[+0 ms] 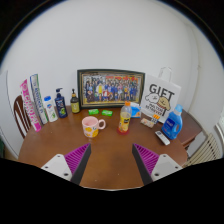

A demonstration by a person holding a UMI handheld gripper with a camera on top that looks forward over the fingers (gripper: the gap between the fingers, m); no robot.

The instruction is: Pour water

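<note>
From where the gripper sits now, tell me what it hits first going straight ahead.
Bare table lies just ahead of the open gripper. Beyond that, the first things are probably the pink mug and the orange bottle, either side of its line; depth is hard to judge.

Round brown wooden table: smooth, slight sheen. Pink glazed ceramic mug: glossy. Orange-capped plastic bottle: shiny. White paper gift bag: matt. Black-framed photo: glossy, reflective front. Gripper's purple finger pads: matt.
</note>
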